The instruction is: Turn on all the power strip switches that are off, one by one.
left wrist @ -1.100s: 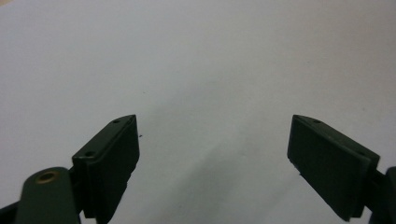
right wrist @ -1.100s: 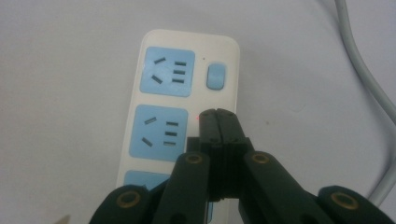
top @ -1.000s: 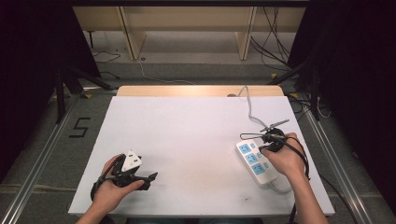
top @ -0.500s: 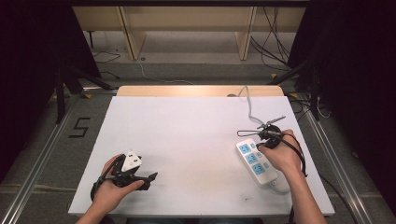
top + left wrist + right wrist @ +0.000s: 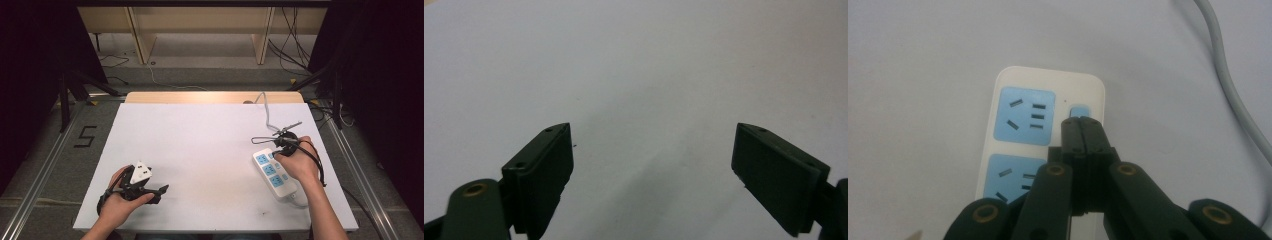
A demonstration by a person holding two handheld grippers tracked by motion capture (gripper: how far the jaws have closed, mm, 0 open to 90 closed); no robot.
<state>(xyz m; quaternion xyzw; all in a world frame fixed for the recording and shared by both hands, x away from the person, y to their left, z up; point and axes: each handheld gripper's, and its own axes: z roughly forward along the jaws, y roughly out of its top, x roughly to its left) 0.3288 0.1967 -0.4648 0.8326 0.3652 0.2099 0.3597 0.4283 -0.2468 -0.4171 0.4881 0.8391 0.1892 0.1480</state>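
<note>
A white power strip [image 5: 272, 175] with blue sockets lies at the right of the white table [image 5: 210, 135]. My right gripper [image 5: 276, 152] is shut, with nothing between its jaws. In the right gripper view its joined tips [image 5: 1082, 122] sit right at the small blue switch button [image 5: 1079, 110] at the end of the power strip [image 5: 1023, 115]; whether they press it I cannot tell. My left gripper [image 5: 159, 194] rests near the table's front left, open. In the left gripper view its fingers [image 5: 544, 165] stand wide apart over bare white tabletop, holding nothing.
A grey cable [image 5: 265, 107] runs from the table's back edge toward the right hand, also seen as the grey cable [image 5: 1228, 75] beside the strip. Wooden shelving [image 5: 200, 30] and floor cables lie beyond the table. A "5" mark [image 5: 86, 136] is on the floor at left.
My right hand and gripper have edged slightly left, closer over the strip's far end. The left gripper has stayed put.
</note>
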